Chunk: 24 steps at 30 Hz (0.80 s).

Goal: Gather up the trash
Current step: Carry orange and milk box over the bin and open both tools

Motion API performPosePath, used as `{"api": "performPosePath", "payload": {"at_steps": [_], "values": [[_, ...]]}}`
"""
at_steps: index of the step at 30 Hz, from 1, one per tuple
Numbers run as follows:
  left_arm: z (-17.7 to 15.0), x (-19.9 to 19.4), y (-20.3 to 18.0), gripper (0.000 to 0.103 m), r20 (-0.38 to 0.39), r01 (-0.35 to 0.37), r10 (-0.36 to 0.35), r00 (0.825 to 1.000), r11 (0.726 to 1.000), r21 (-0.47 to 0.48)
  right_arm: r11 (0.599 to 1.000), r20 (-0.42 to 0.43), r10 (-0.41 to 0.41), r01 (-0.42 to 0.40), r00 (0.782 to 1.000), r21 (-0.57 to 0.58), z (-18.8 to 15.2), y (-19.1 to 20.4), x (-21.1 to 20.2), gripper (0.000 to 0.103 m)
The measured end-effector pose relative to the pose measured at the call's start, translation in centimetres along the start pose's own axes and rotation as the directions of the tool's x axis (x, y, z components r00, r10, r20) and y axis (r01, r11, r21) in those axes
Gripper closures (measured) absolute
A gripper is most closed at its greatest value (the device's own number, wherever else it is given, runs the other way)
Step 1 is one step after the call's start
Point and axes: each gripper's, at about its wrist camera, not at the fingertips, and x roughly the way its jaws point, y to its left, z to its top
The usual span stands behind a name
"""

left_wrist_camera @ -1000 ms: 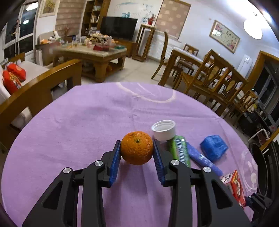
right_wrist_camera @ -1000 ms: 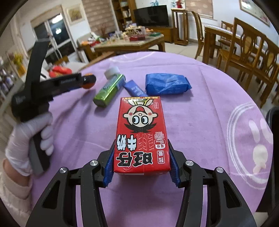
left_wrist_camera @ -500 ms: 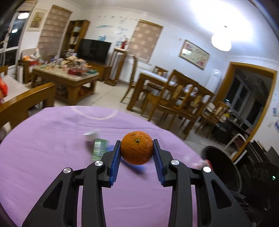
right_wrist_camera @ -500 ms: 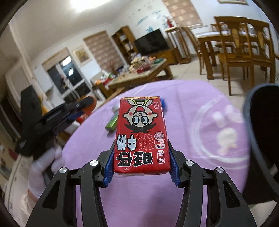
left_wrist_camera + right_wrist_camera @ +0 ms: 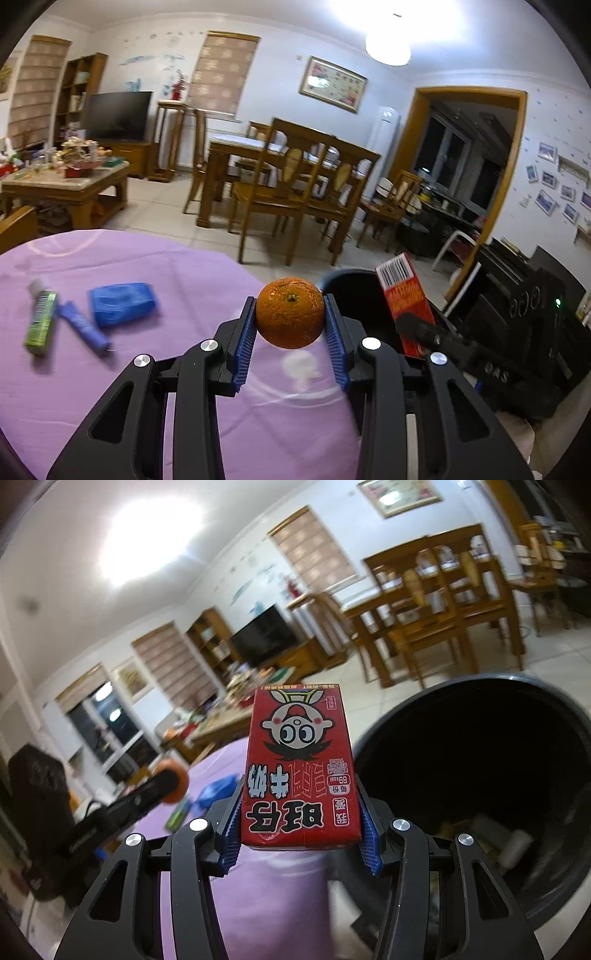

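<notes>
Both grippers swung from table toward bin; fingers clamped on orange, red carton, seemingly undented.

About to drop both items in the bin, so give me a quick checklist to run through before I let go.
1. Left gripper clamped on orange: ok.
2. Right gripper clamped on red carton: ok.
3. Carton over the bin opening: not ok, bin sits to its right.
4. Orange over the opening: cannot tell.
5. Bin has room: ok, trash only at the bottom.
</notes>
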Motion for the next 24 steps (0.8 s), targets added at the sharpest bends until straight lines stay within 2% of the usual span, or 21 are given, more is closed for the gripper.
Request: {"api": "performPosePath", "payload": {"at_steps": [8,13,20,24], "values": [[-0.8,2.9,-5.8,0.068,-0.038,0.070,-0.066,0.997,0.991,0.112,0.993,0.077,-0.092,0.086,0.993,0.083,0.8,-6.9,-3.0,0.052],[-1.5,4.5,-7.8,0.068,-0.059,0.103,-0.095,0.994,0.984,0.145,0.986,0.098,-0.131,0.119,0.987,0.120,1.0,-9.9,-3.6,0.052],[-2.8,6.6,-9.4,0.068,-0.095,0.133,-0.118,0.989,0.975,0.178,0.972,0.098,-0.196,0.180,0.976,0.149,0.2,-10.9,-2.9,0.052],[-2.7,7.3,-9.3,0.068,-0.108,0.166,-0.151,0.983,0.975,0.147,0.966,0.092,-0.225,0.210,0.970,0.149,0.0,-10.9,-1.6,0.052]]}}
